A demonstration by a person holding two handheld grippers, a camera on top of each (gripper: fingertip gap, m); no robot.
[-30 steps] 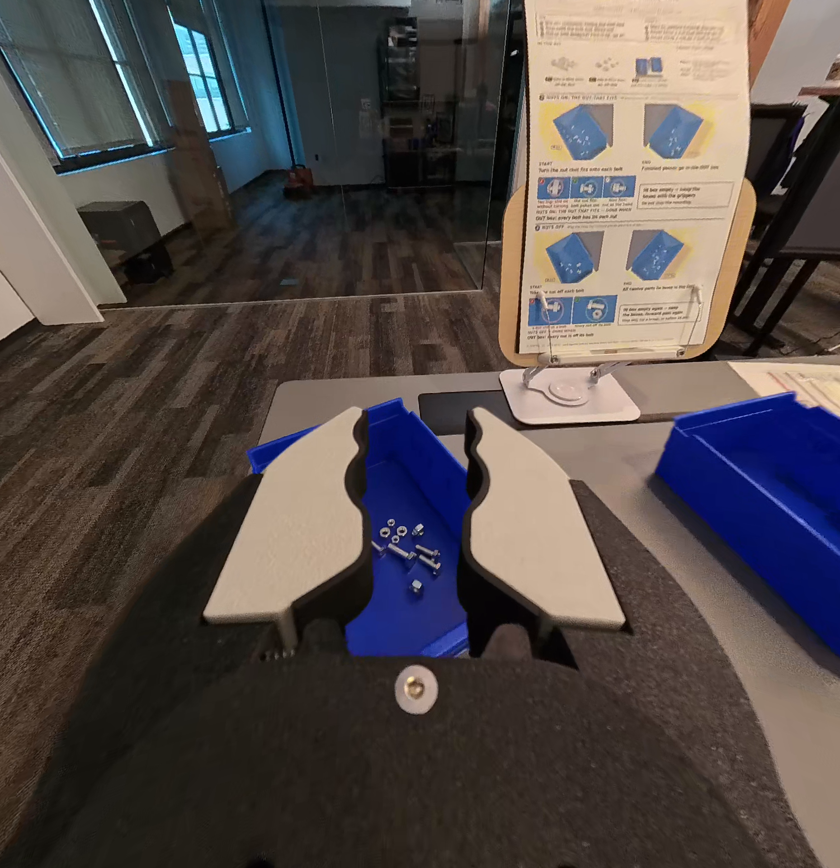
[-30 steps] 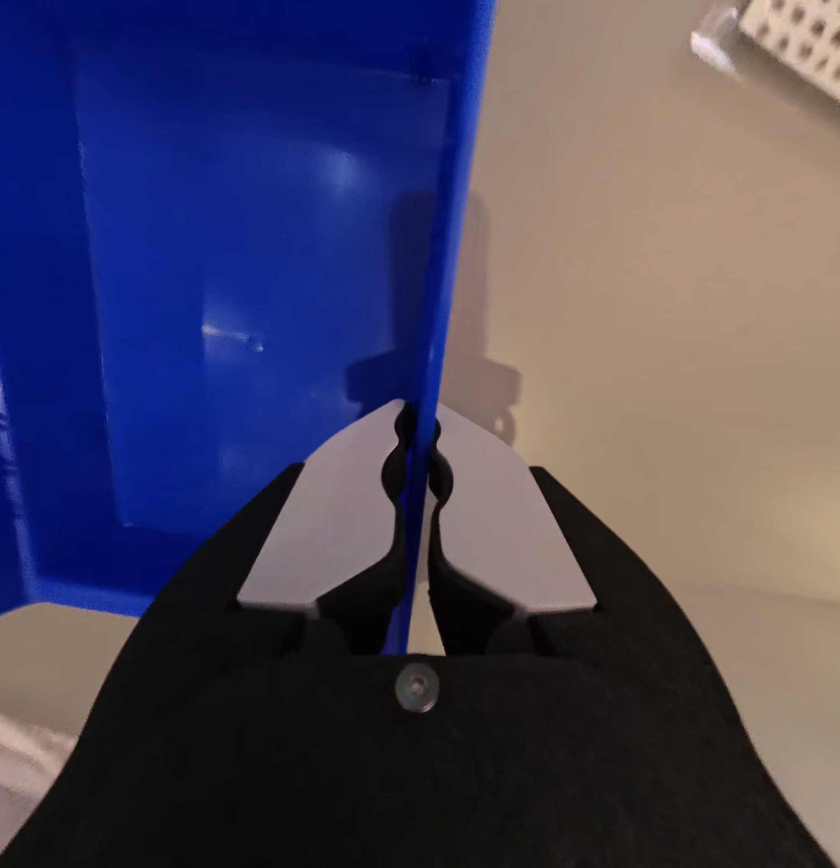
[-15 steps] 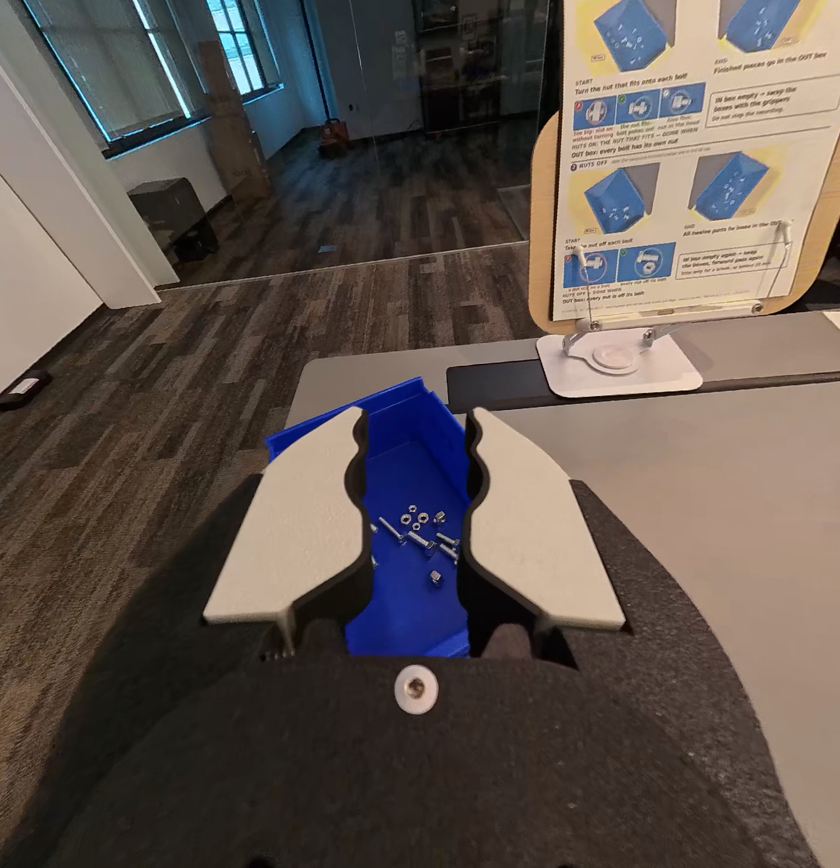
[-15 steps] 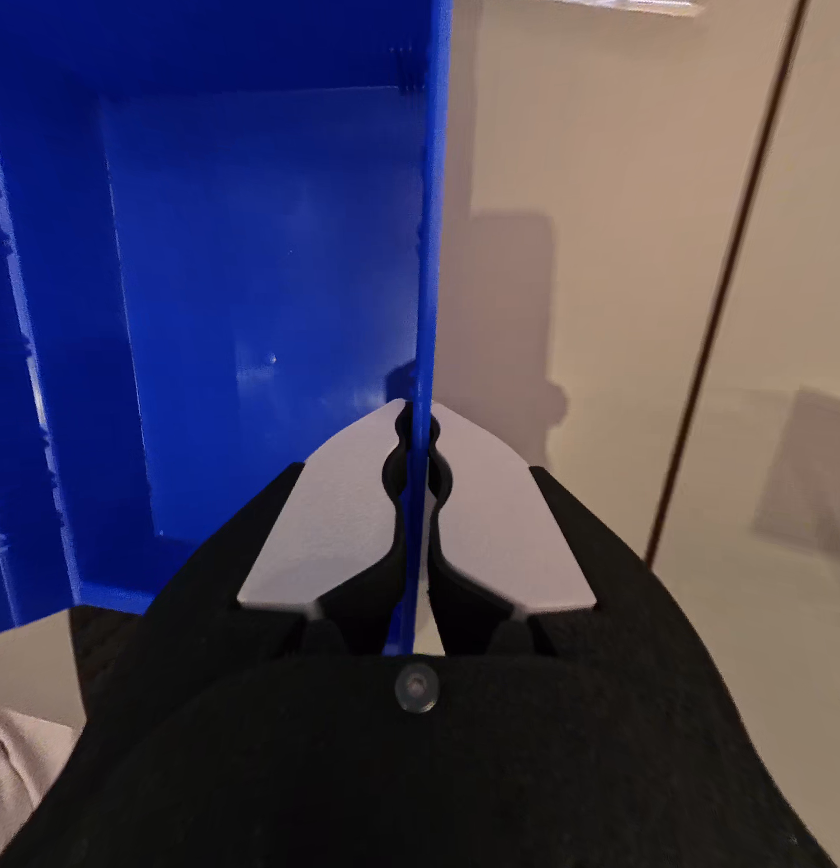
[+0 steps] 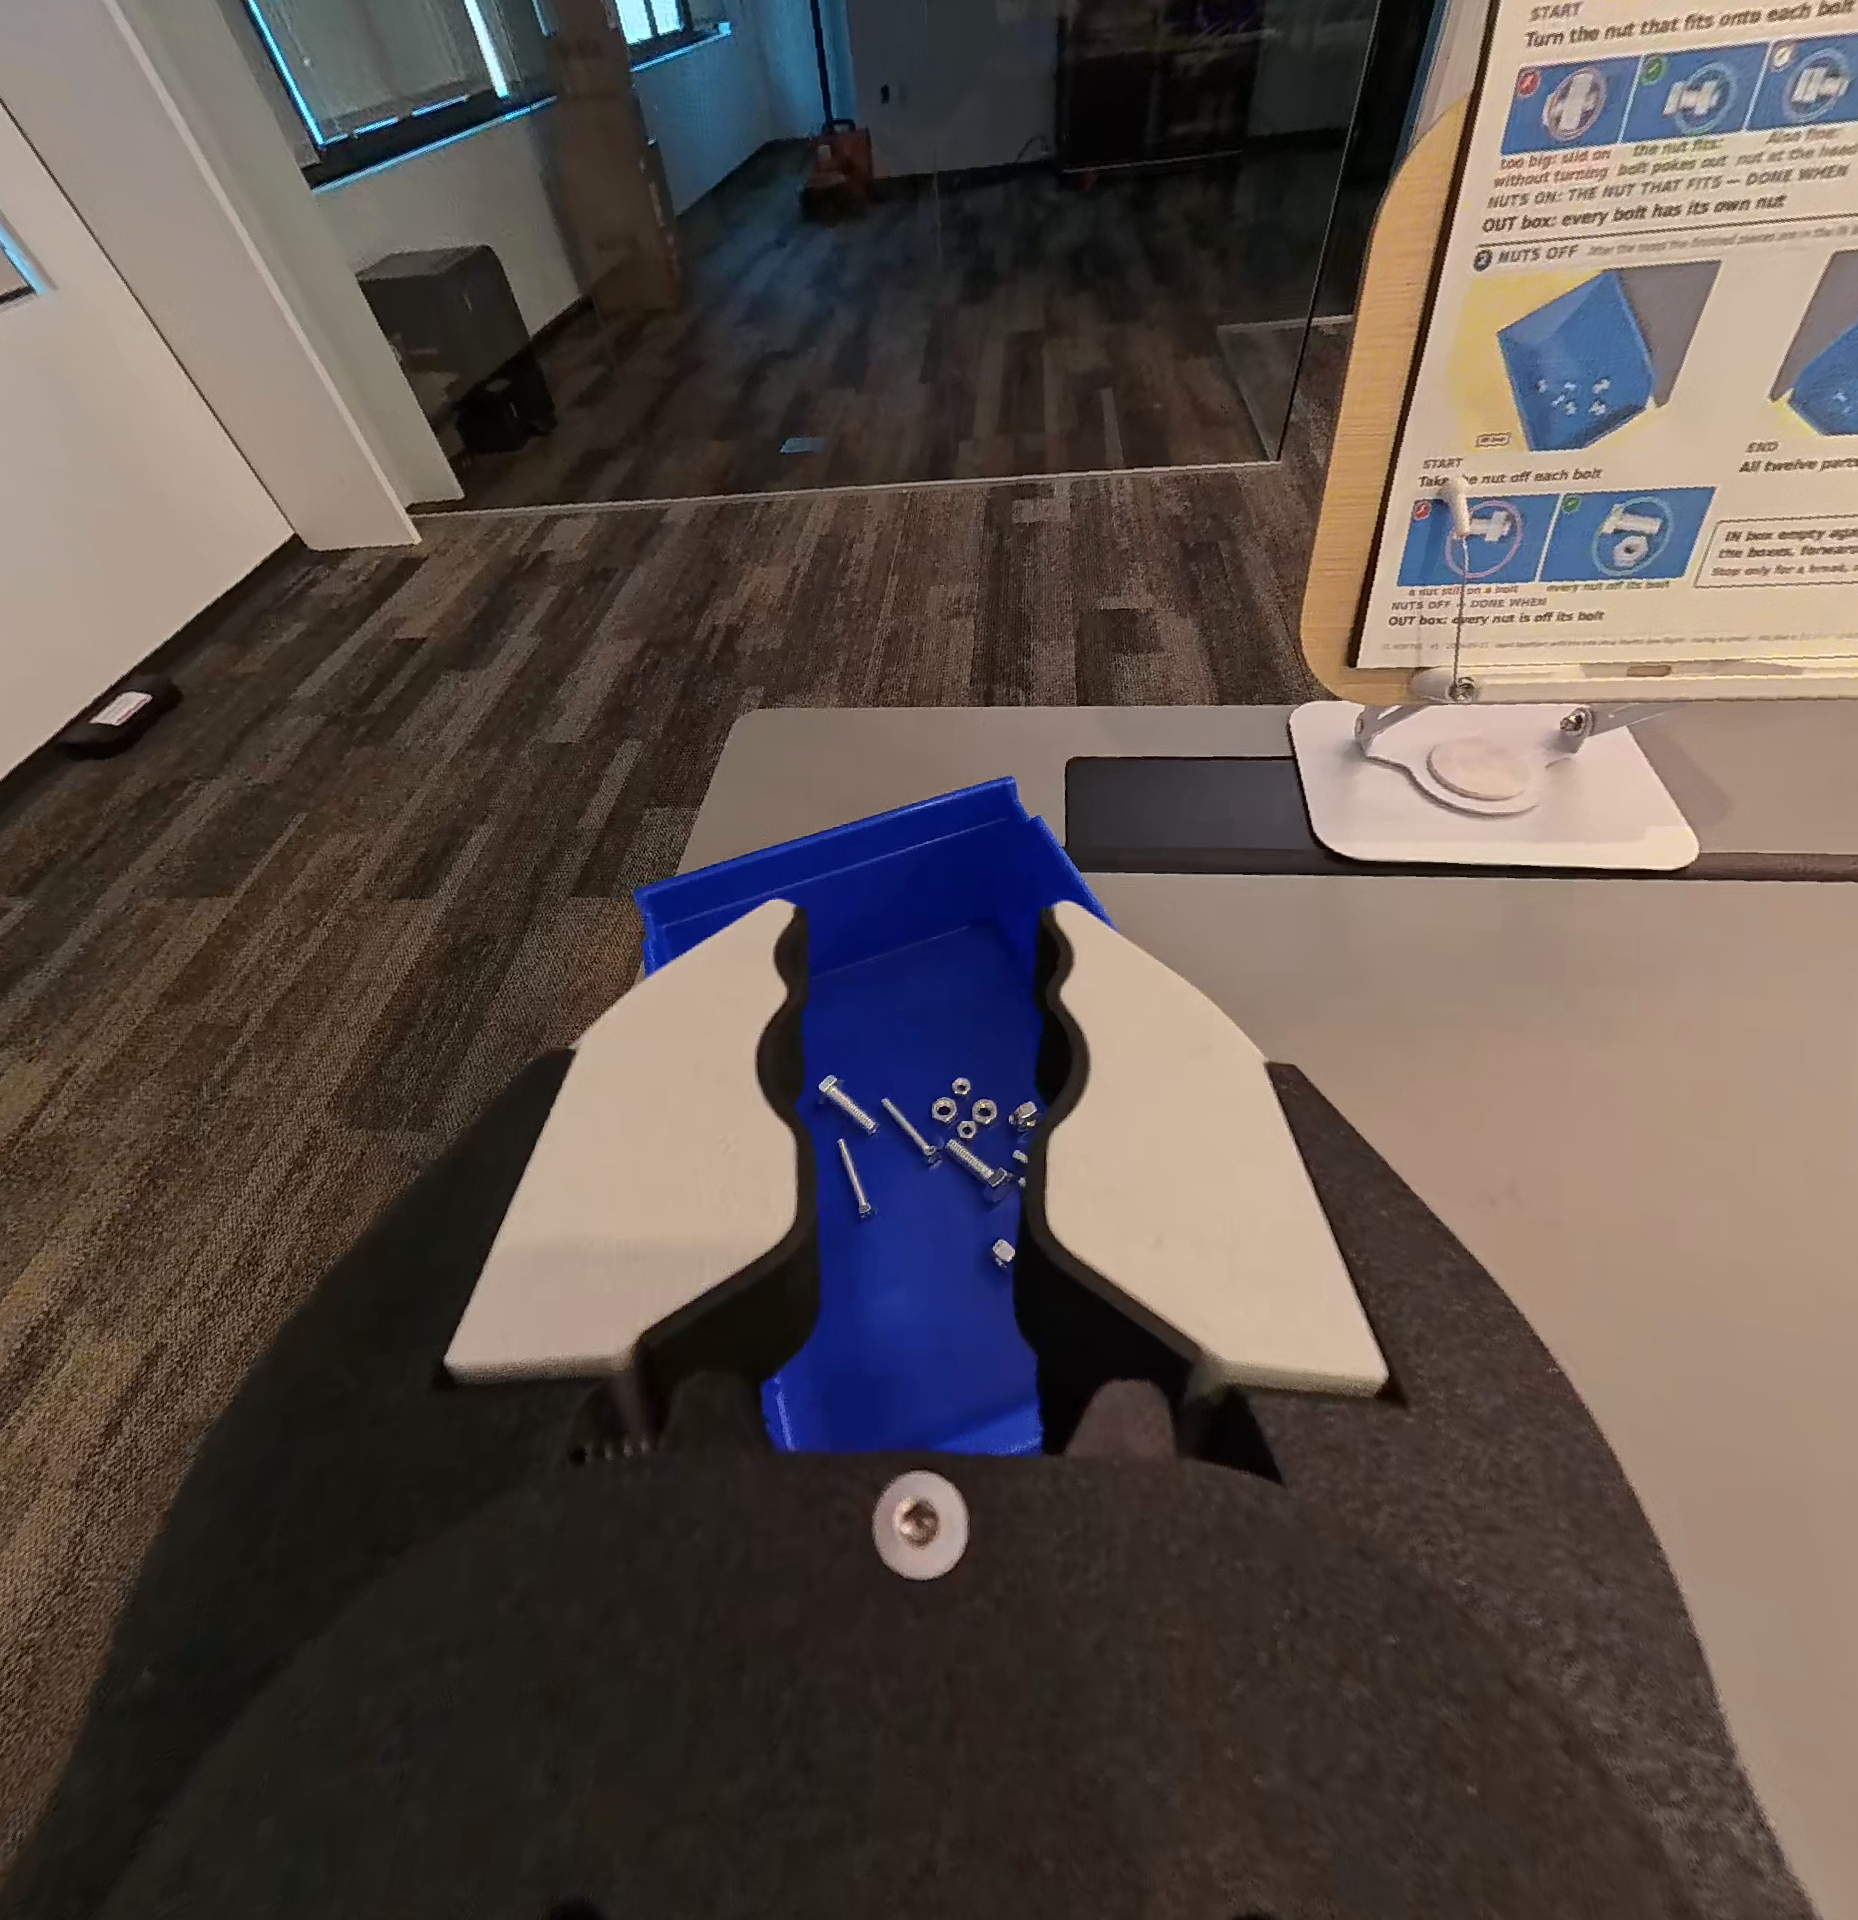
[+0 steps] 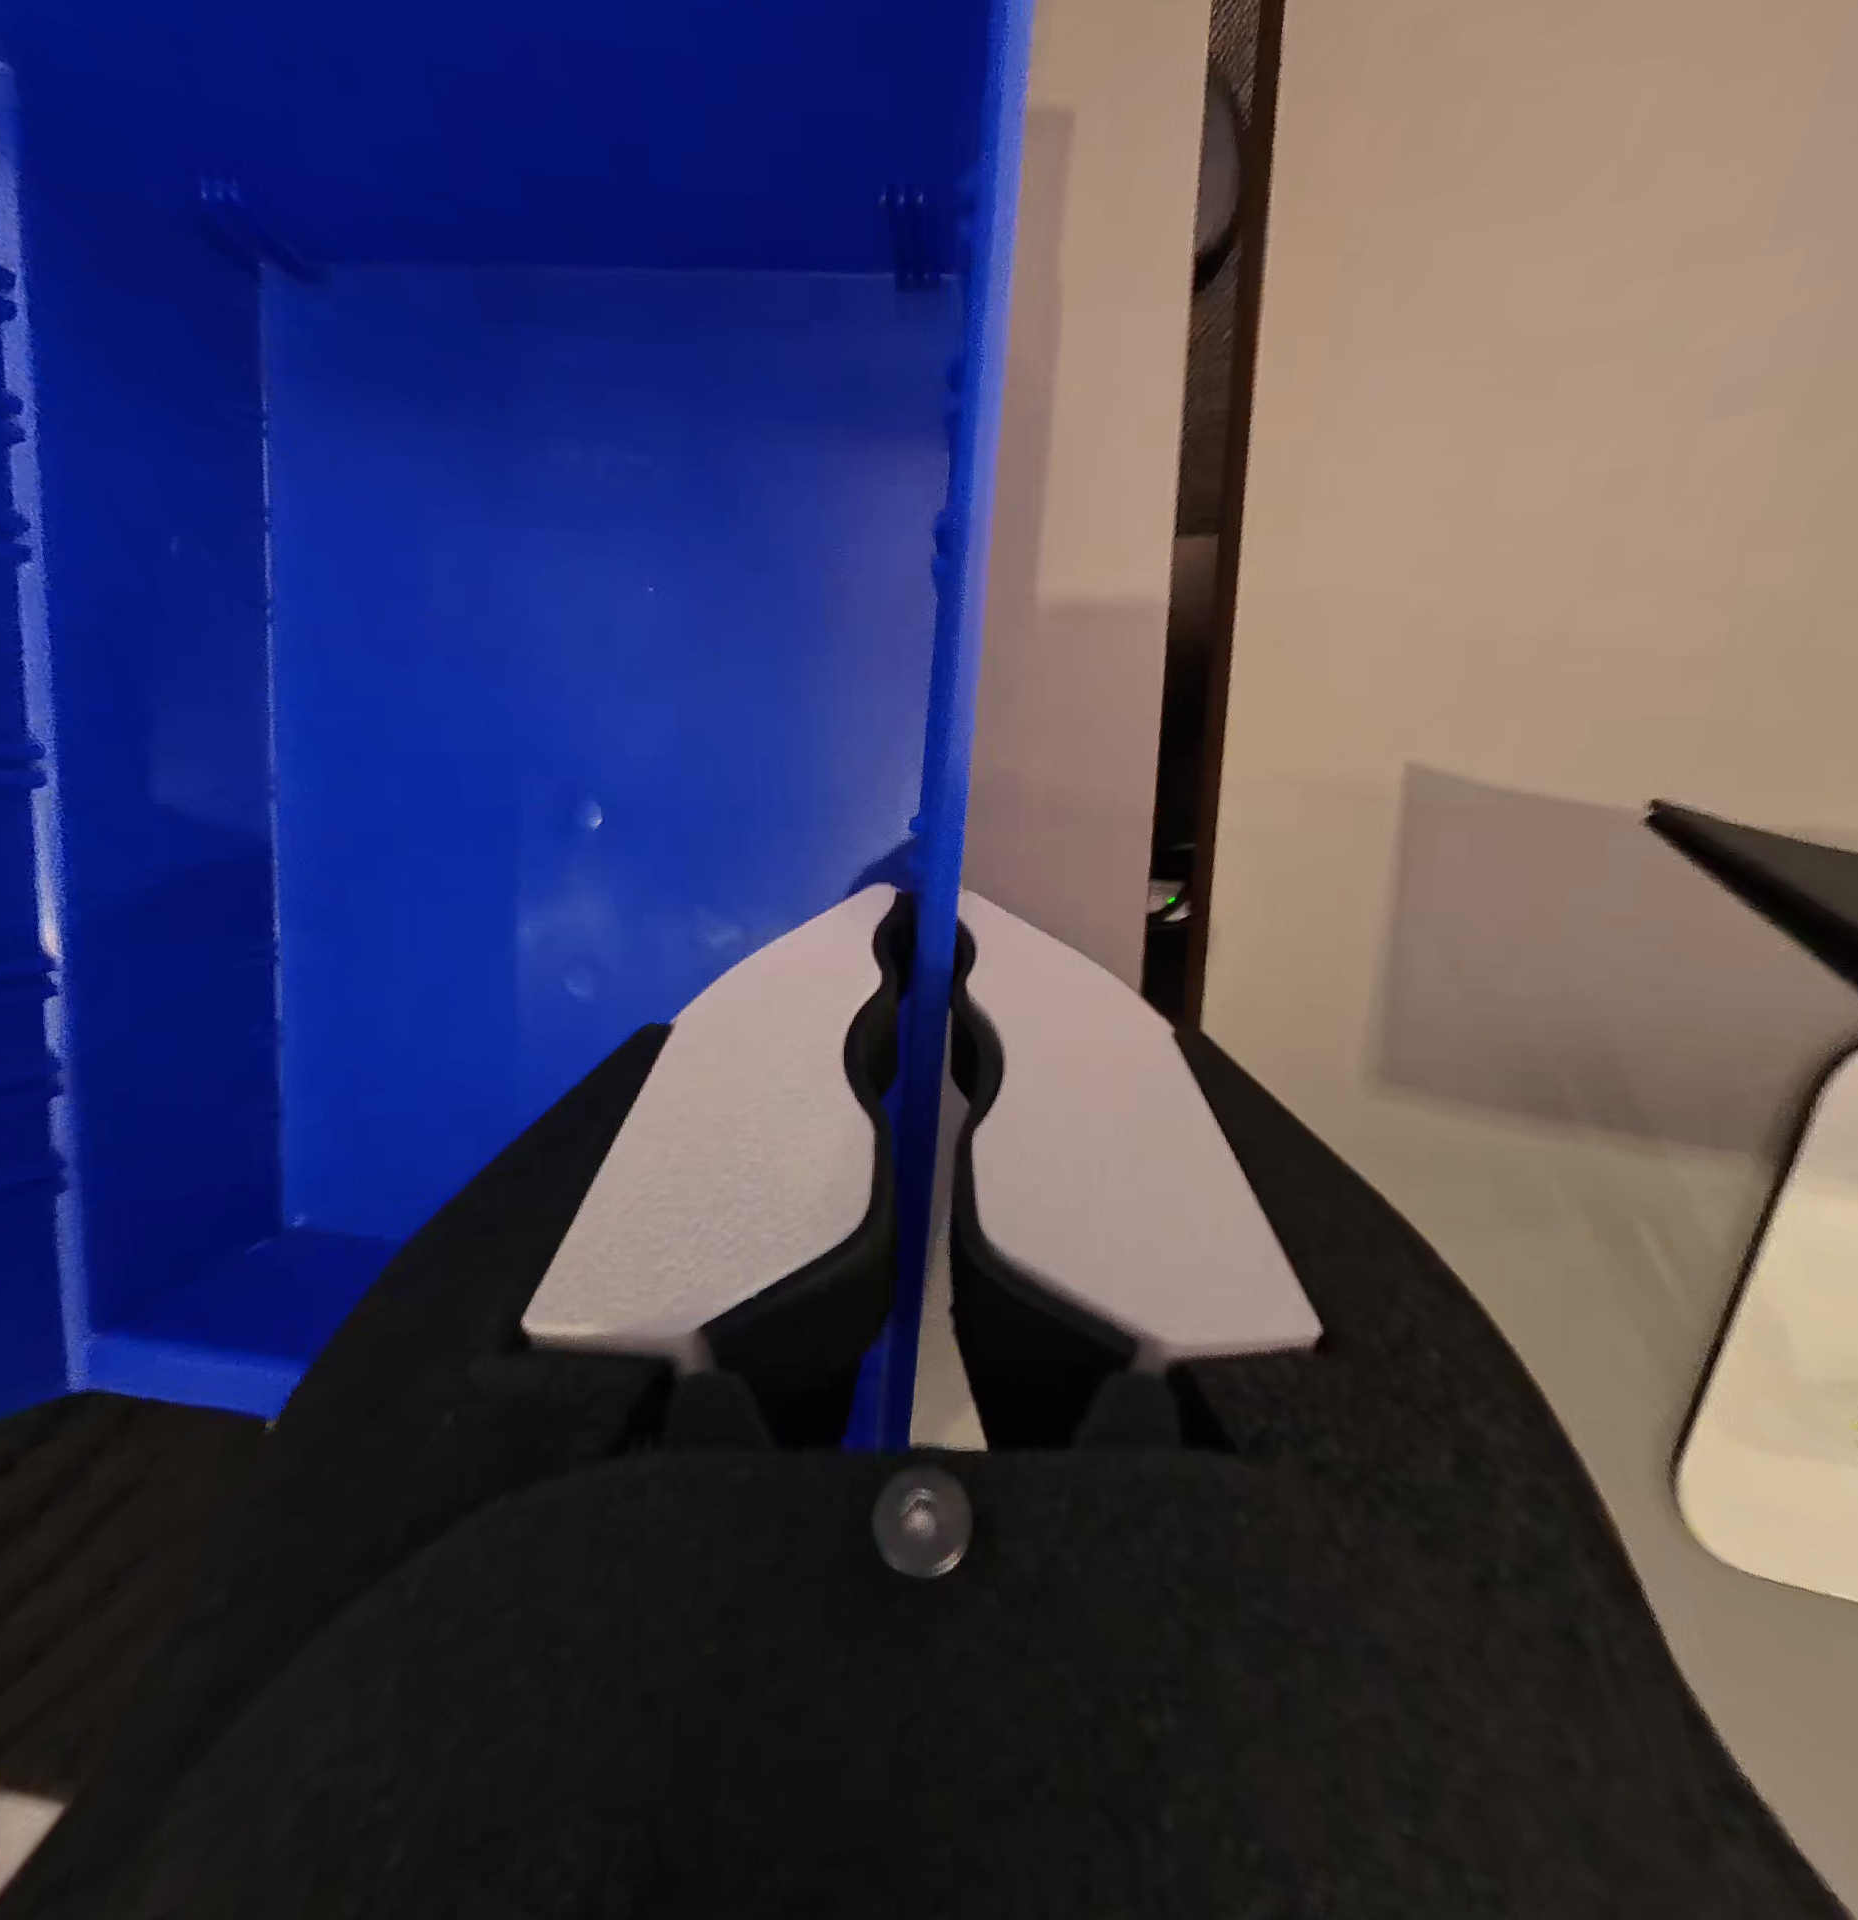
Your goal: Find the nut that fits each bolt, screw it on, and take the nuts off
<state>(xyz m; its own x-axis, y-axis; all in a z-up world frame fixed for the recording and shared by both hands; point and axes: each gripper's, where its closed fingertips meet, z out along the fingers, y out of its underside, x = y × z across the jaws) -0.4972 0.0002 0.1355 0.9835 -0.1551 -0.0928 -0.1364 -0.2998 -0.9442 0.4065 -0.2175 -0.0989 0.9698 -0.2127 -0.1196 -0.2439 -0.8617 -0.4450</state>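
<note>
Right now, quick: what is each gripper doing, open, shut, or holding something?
Left gripper: open, holding nothing, above the blue bin of bolts and nuts.
Right gripper: shut on the side wall of an empty blue bin.

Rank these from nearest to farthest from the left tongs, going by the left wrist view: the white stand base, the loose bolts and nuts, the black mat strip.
1. Loose bolts and nuts: in the blue bin, seen between the open left tongs.
2. Black mat strip: on the grey table, beyond the bin, to the right.
3. White stand base: farther right, under the instruction board.
</note>
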